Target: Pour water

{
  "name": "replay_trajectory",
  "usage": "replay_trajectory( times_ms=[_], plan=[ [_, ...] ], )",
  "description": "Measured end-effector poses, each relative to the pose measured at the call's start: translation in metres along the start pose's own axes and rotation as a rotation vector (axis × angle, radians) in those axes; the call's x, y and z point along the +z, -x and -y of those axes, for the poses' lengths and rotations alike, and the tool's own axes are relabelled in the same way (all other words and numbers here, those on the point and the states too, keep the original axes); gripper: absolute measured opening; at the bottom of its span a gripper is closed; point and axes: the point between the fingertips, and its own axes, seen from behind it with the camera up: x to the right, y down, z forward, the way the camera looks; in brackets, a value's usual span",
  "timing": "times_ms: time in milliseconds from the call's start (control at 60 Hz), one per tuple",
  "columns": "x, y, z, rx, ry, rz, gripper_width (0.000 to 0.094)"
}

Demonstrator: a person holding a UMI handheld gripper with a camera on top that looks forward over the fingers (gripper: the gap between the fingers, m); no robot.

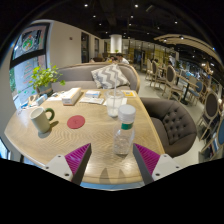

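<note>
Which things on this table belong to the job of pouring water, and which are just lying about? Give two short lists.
For the job: water bottle, standing upright between and just ahead of the open gripper fingers; glass beyond it; possibly the mug.

Lying about: red coaster; tissue box; papers; potted plant; cushion.

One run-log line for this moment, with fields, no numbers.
hand-held gripper: open | bottle: upright on table, just ahead of fingers | mug: far left | pour: not begun

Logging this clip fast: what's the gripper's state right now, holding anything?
Gripper: open, holding nothing; the water bottle stands on the table just ahead of the fingers.
</note>
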Motion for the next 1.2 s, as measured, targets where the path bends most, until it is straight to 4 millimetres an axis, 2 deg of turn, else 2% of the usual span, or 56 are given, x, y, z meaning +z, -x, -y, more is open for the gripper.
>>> replay_trajectory(
  times_ms=[133,283,333,383,417,517,783,933,1033,1150,1200],
  plan=[
    [0.032,-0.021,0.007,0.009,-0.039,-0.017,0.0858],
    [0.070,-0.028,0.018,0.006,-0.079,-0.011,0.0843],
    [0.080,-0.028,0.020,0.011,-0.089,-0.002,0.0765],
    [0.088,-0.025,0.022,0.018,-0.094,0.014,0.0639],
    [0.090,-0.026,0.024,0.023,-0.104,0.010,0.0523],
    [0.096,-0.028,0.028,0.033,-0.111,0.008,0.0480],
    [0.095,-0.035,0.029,0.066,-0.094,-0.038,0.0411],
    [0.089,-0.039,0.037,0.035,-0.096,-0.093,0.0411],
    [0.081,-0.042,0.055,-0.014,-0.109,-0.150,0.0411],
    [0.060,-0.037,0.096,-0.129,-0.128,-0.246,0.0410],
    [0.049,-0.029,0.118,-0.217,-0.137,-0.308,0.0409]
  ],
)
